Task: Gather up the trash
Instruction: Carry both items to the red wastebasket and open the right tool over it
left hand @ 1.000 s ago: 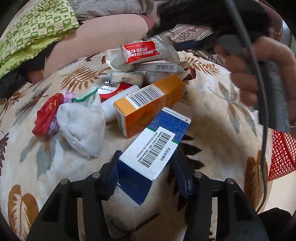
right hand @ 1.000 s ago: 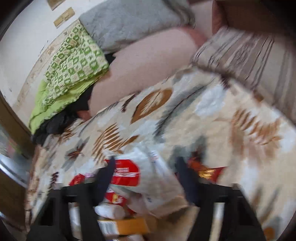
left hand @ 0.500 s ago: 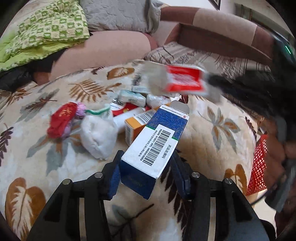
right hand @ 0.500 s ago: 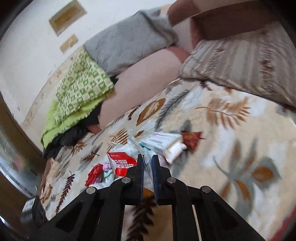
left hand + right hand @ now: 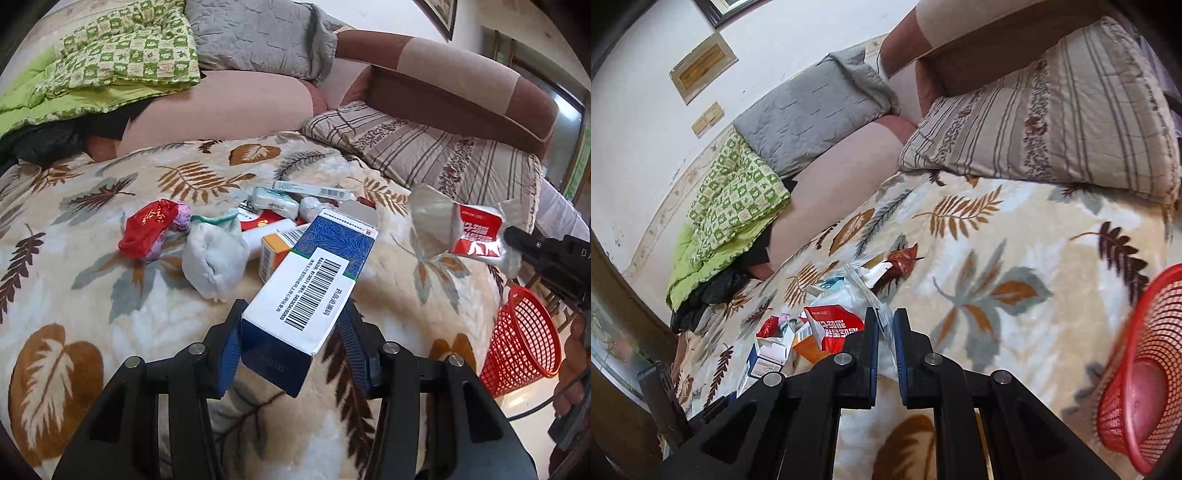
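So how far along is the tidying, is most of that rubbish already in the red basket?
Barely started. The red basket looks empty. In hand: the left gripper clamps a blue-and-white box, and the right gripper pinches a red-and-white wrapper, both lifted off the blanket. Left in the pile: an orange box, a white wad, a red wrapper and smaller bits.

An orange box (image 5: pixel 275 251) lies half hidden behind the blue-and-white carton (image 5: pixel 310 291) on the bed. The red basket (image 5: pixel 1141 373) is blurred and cut by the frame edge; the red-and-white wrapper's (image 5: pixel 476 234) print is unreadable.
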The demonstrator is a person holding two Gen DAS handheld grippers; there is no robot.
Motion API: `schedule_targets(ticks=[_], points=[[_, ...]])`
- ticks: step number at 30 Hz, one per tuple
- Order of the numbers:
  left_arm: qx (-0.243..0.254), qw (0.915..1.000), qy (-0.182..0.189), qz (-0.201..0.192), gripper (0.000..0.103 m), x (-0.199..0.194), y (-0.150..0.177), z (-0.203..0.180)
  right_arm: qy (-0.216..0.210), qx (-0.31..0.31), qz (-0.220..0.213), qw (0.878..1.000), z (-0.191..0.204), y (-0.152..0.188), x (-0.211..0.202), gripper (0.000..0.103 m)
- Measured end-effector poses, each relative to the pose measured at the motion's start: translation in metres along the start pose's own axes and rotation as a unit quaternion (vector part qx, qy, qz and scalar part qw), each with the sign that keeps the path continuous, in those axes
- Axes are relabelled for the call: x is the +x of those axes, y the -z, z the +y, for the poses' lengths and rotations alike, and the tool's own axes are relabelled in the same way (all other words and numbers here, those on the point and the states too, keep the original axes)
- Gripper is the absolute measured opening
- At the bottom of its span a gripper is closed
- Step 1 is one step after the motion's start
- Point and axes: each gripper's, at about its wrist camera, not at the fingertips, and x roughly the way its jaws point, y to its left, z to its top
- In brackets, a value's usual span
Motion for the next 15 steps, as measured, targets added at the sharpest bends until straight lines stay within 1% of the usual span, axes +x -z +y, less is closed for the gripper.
schedule_targets(ticks=[5, 9, 12, 15], points=[[0.016, 0.9998, 0.012, -0.001, 0.049, -0.008, 0.006, -0.017, 0.012, 0.0, -0.017, 1.0, -0.017, 0.002, -0.034, 0.009], [0.037, 0.9987, 0.035, 0.002, 0.049, -0.013, 0.01, -0.041, 0.031, 0.009, -0.031, 0.999, -0.041, 0.002, -0.066, 0.009], [0.061, 0.9965, 0.057, 0.002, 0.049, -0.016, 0.011, -0.07, 0.056, 0.023, -0.045, 0.997, -0.069, 0.002, -0.096, 0.009], [0.083, 0.9924, 0.091, 0.005, 0.049, -0.018, 0.008, -0.104, 0.089, 0.037, -0.061, 0.993, -0.096, 0.001, -0.124, 0.009]])
